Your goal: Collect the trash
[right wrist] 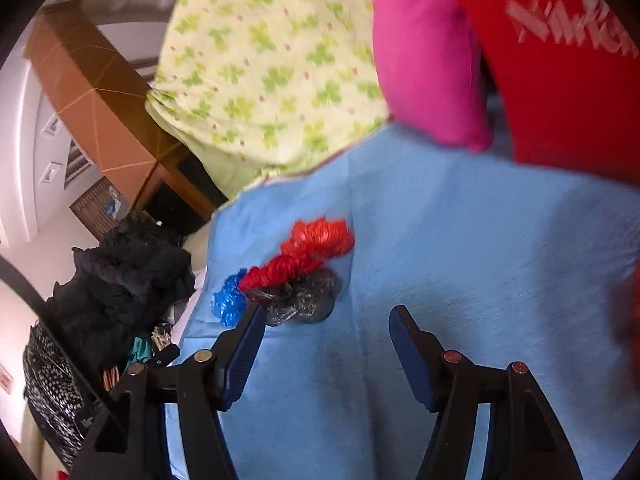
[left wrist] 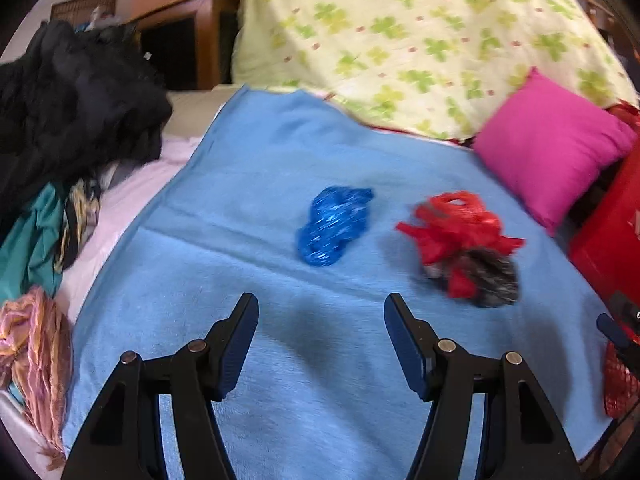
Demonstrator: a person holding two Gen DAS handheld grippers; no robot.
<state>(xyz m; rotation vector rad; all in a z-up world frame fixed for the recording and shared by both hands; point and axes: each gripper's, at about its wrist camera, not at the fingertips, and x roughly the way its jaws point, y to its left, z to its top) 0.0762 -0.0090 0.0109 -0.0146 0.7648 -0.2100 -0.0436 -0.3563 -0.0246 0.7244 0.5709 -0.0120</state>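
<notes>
Both grippers are on the approach, with nothing collected so far as these views show. The left gripper (left wrist: pixel 321 308) stands about half open and empty above the blue blanket (left wrist: pixel 248 208); the crumpled blue plastic bag (left wrist: pixel 334 225) lies ahead of its jaws, roughly on their centre line, and the red plastic bag (left wrist: pixel 454 226), tangled with a dark grey-black bag (left wrist: pixel 490 280), lies ahead and off to the right of the right-hand finger. The right gripper (right wrist: pixel 327 314) is likewise about half open and holds nothing; in its view the dark bag (right wrist: pixel 304 296) and red bag (right wrist: pixel 308 252) sit just ahead of the left-hand finger, nearly touching its tip, with the blue bag (right wrist: pixel 228 300) further out to that side. The step in hand looks like reaching for the first pieces of trash. Next, each gripper probably needs to centre its jaws over a bag, drop onto the blanket and close without pinching the cloth beneath. The blur makes the exact clearances hard to judge.
</notes>
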